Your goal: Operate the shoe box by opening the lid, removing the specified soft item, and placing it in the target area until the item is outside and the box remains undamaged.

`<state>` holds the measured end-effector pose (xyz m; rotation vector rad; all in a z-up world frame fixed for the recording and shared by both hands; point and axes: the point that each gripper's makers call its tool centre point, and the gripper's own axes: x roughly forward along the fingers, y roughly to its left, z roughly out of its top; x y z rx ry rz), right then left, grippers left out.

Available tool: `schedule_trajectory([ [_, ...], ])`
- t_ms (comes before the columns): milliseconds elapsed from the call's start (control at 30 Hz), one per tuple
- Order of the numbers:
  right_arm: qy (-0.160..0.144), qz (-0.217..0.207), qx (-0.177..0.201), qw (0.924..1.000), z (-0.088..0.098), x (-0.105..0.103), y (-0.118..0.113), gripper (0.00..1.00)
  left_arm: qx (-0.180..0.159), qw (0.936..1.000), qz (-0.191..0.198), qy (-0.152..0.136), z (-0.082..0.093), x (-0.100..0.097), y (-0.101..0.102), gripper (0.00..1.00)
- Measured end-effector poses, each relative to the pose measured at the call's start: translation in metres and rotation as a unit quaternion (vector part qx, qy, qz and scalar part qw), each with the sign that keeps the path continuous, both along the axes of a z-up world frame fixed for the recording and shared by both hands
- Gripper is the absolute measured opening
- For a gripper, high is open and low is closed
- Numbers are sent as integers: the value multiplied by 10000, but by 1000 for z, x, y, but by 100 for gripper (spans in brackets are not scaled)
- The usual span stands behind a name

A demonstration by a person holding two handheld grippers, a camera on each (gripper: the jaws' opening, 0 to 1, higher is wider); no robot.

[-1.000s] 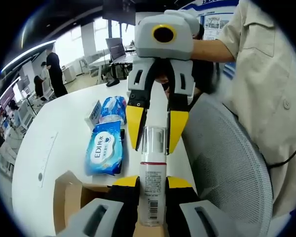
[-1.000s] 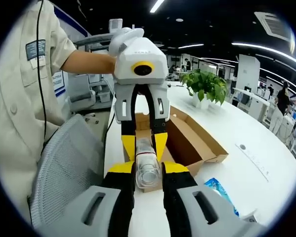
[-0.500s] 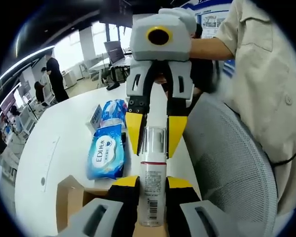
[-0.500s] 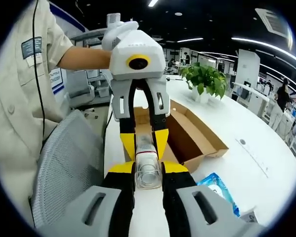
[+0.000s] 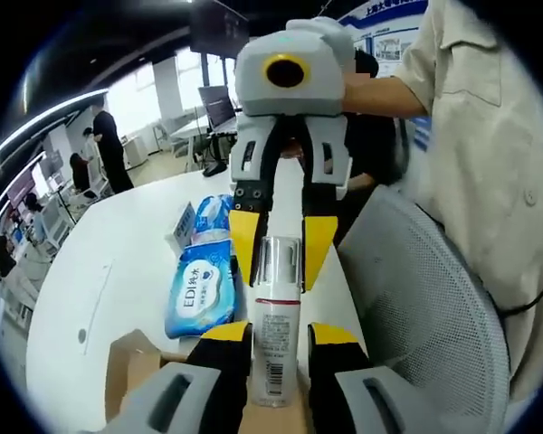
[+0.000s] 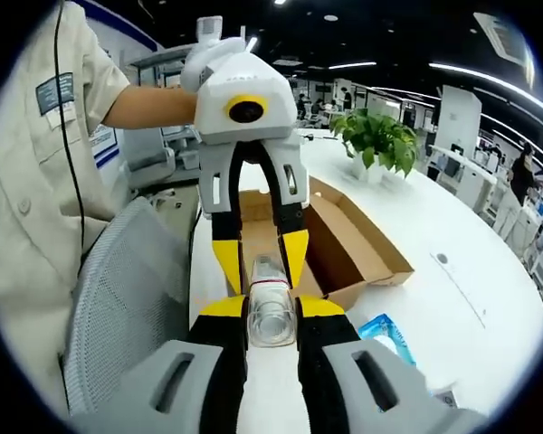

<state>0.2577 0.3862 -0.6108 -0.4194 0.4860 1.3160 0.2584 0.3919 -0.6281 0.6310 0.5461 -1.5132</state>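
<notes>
A white spray bottle [image 5: 276, 348] with a clear cap [image 6: 271, 316] hangs in the air between my two grippers, which face each other. My right gripper [image 6: 271, 307] is shut on the cap end; in the left gripper view it [image 5: 279, 258] comes down from above. My left gripper [image 5: 279, 333] brackets the bottle's base with its jaws slightly parted, a thin gap beside the bottle. In the right gripper view the left gripper [image 6: 258, 262] stands just wider than the bottle. The open cardboard shoe box [image 6: 357, 249] lies behind on the white table [image 6: 452, 226].
A blue wet-wipes pack [image 5: 199, 285] and another blue packet [image 5: 208, 199] lie on the table past a box flap [image 5: 127, 362]. A grey mesh chair back [image 5: 416, 307] stands beside the table edge. A potted plant [image 6: 376, 145] sits far back. A person's torso is close by.
My left gripper's jaws have eased apart a little around the bottle's base. The right gripper stays shut on the cap. Both cameras shifted slightly.
</notes>
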Motion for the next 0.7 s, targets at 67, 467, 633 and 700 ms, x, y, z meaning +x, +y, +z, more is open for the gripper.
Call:
schedule_trajectory([
  [67,-40,29,-60,10000,2,3,-3,17,-33,9999,94,-16,1,3,1,30],
  [467,-195,253,-634,9975,5,27,-25,17,-461,9935,1037,66,10,23,21,47],
  [633,-301,261,-952,9947,7,45,-38,17,-542,9878,1462,60,14,28,37,53],
  [700,-300,249,-1020,9940,8,51,-41,17,-601,9847,1632,68,15,29,43,55],
])
